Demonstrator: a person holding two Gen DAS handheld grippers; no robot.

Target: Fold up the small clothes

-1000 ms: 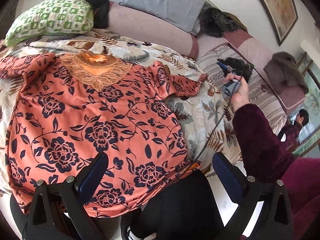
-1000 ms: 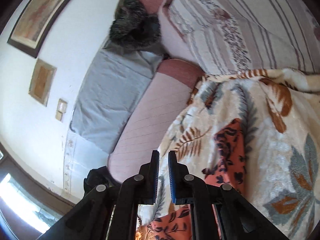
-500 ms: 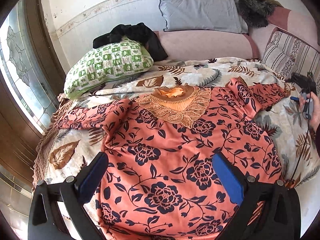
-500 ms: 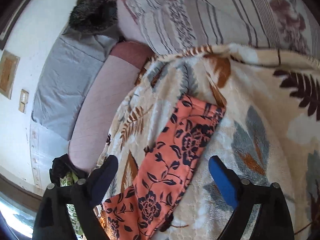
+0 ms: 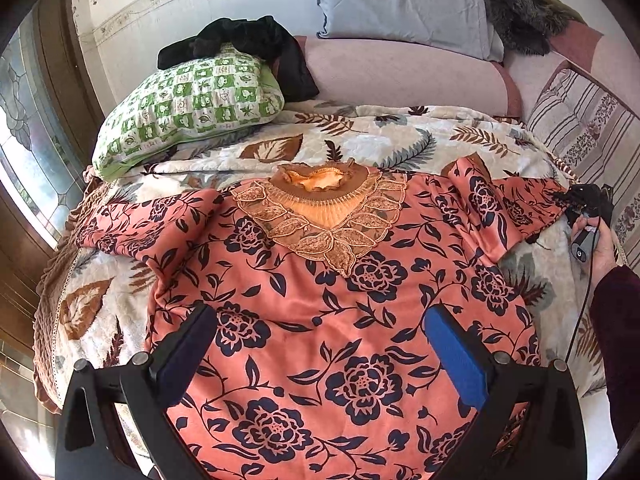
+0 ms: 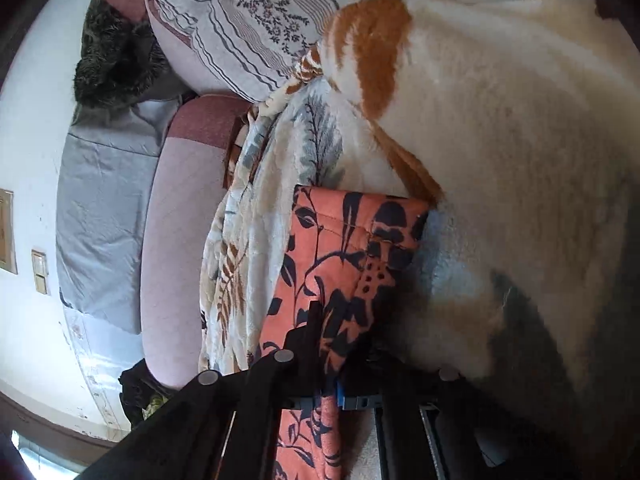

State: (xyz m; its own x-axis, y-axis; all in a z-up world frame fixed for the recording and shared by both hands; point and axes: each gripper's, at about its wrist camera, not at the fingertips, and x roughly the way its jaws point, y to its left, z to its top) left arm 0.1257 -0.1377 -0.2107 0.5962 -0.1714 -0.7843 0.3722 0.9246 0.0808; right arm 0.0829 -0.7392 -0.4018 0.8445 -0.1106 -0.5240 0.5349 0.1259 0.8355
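An orange top with dark flowers [image 5: 320, 312] and a lace neckline lies spread face up on the leaf-print blanket [image 5: 360, 140]. My left gripper [image 5: 320, 352] is open and empty, hovering above the lower body of the top. My right gripper [image 5: 580, 204] is at the end of the top's right sleeve. In the right wrist view the gripper [image 6: 340, 344] is shut on the sleeve [image 6: 340, 248], whose cuff sticks out past the fingers.
A green checked pillow [image 5: 192, 104] with a black garment [image 5: 248, 40] on it lies at the back left. A grey pillow [image 5: 400, 0], a pink bolster [image 5: 400, 76] and a striped cushion [image 5: 584, 128] line the back and right. A window is at the left.
My right gripper opened, moved onto the right sleeve's cuff and shut on it. My left gripper swung from the hem's edge to above the body of the top, still open.
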